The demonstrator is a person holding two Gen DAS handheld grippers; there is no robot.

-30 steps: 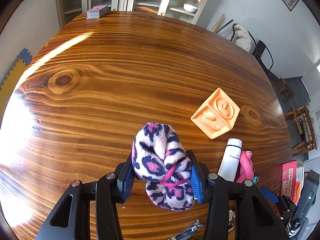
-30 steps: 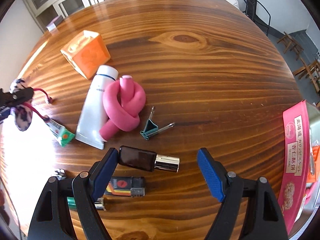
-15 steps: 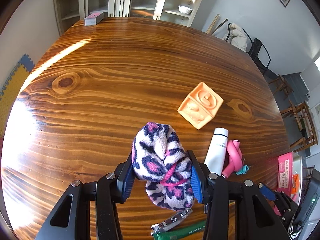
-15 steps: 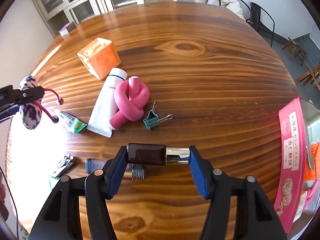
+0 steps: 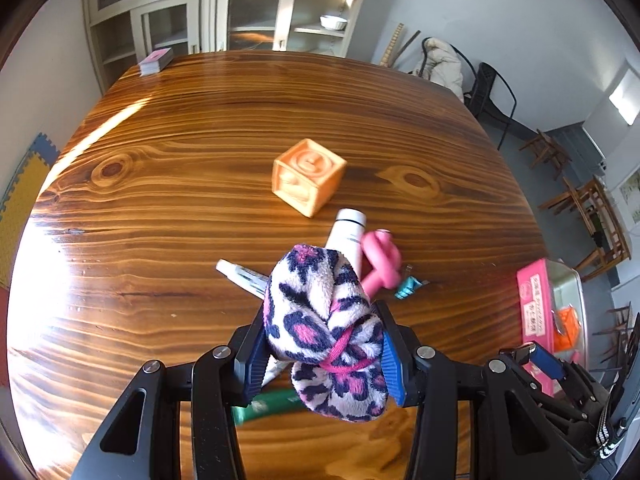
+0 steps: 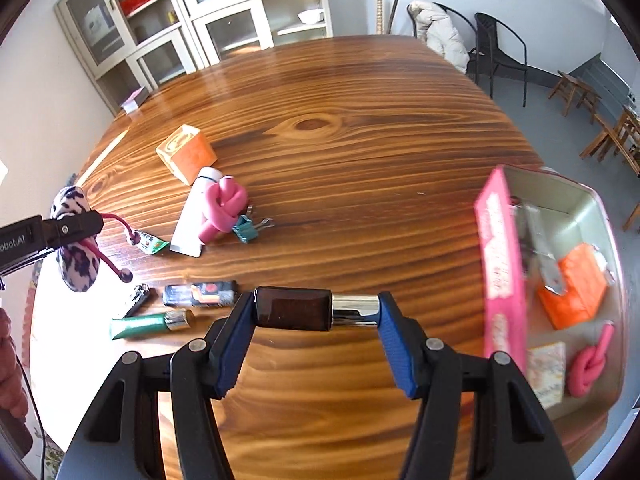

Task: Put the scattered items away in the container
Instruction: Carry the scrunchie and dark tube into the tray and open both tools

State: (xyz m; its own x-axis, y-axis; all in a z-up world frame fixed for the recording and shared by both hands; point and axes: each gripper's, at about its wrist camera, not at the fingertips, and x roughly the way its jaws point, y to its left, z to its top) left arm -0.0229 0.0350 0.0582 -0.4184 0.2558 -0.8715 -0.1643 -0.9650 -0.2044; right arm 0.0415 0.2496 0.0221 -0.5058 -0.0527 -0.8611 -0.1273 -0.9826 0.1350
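Domestic dining or living room, probably. Large varnished pine table (image 6: 360, 128); cream glass-fronted cabinets (image 5: 240, 20) holding a bowl (image 5: 333, 21); black metal chair (image 6: 500, 52) draped with a pale coat (image 6: 440, 36); wooden stools (image 6: 576, 88); foam play mat (image 5: 16, 200) on floor.

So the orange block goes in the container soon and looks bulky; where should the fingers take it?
Take the orange block across two opposite flat side faces, coming down from above. It sits flat on the table, with the white tube close at one lower corner, so choose the faces clear of it.
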